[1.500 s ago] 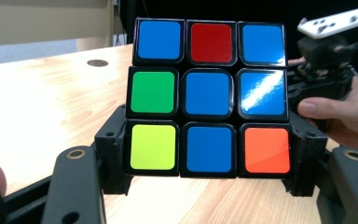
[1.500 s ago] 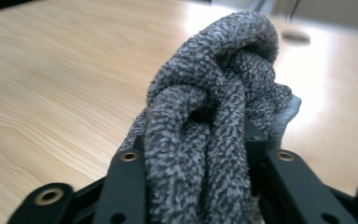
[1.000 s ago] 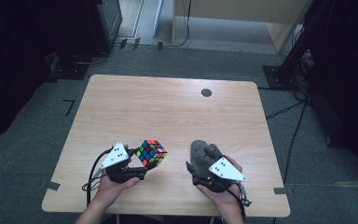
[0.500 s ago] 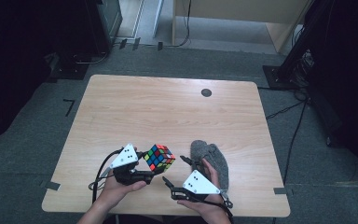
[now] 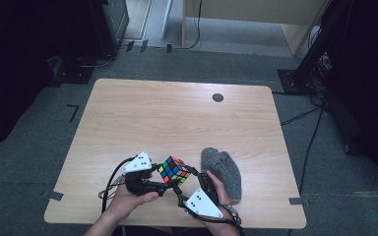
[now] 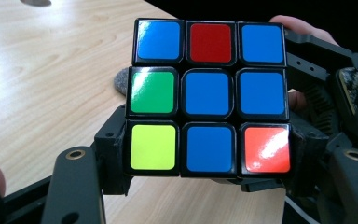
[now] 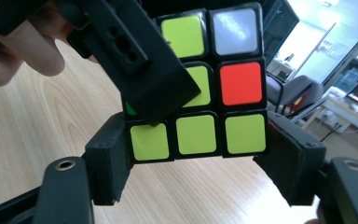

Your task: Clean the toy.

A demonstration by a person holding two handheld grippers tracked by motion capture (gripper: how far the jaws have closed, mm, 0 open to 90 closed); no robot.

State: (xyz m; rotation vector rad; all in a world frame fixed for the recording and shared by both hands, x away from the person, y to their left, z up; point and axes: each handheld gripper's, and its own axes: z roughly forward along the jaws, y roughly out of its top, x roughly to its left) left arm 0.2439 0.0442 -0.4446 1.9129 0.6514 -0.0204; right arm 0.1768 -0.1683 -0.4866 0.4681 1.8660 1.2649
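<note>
Right gripper view: your right gripper (image 7: 198, 163) has been closing around the cube's (image 7: 214, 93) bottom layer, contact unclear; left gripper (image 6: 205, 179) clamps it. Rigid, slick: grip flat faces.

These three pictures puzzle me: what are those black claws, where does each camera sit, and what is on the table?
A person holds a two-jawed gripper in each hand. One camera looks down from above on the table; the other two ride on the grippers. The left gripper is shut on a puzzle cube. The right gripper has just been closing its jaws, with the cube's bottom row between them; the right jaw still shows a gap. A grey cloth lies beside them, and a dark round spot marks the far side.
</note>
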